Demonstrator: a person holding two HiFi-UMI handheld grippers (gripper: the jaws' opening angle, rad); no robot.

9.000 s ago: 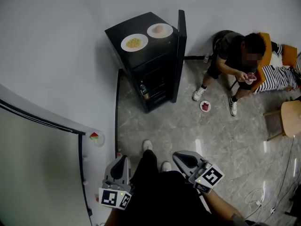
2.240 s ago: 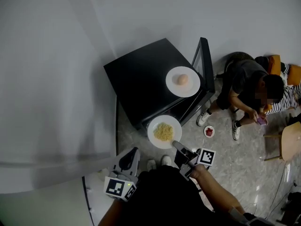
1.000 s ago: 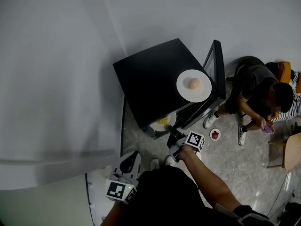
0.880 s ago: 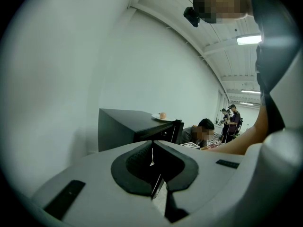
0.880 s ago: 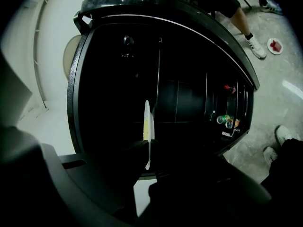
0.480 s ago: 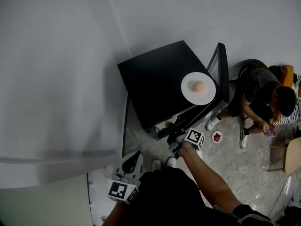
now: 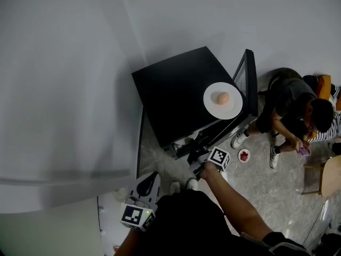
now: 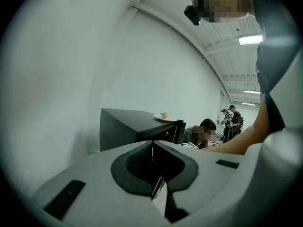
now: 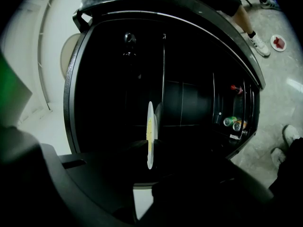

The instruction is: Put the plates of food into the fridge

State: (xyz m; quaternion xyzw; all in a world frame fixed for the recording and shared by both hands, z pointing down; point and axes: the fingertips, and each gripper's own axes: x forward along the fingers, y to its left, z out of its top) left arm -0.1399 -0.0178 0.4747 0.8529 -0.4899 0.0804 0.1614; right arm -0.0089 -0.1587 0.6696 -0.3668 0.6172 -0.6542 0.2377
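Right gripper [image 7: 196, 153] is pinching the rim of the plate of yellow food [image 9: 150, 126], carrying it level inside the open fridge [image 7: 176, 89] for shelving; left gripper [image 8: 152, 171] is hanging idle, jaws pressed together on nothing; second plate [image 7: 213, 106] is waiting on the fridge top.

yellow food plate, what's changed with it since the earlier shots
The right gripper took the yellow food plate off the top of the fridge and carried it down into the open fridge, still gripped. The other plate stays on top; the left gripper stays low, shut.
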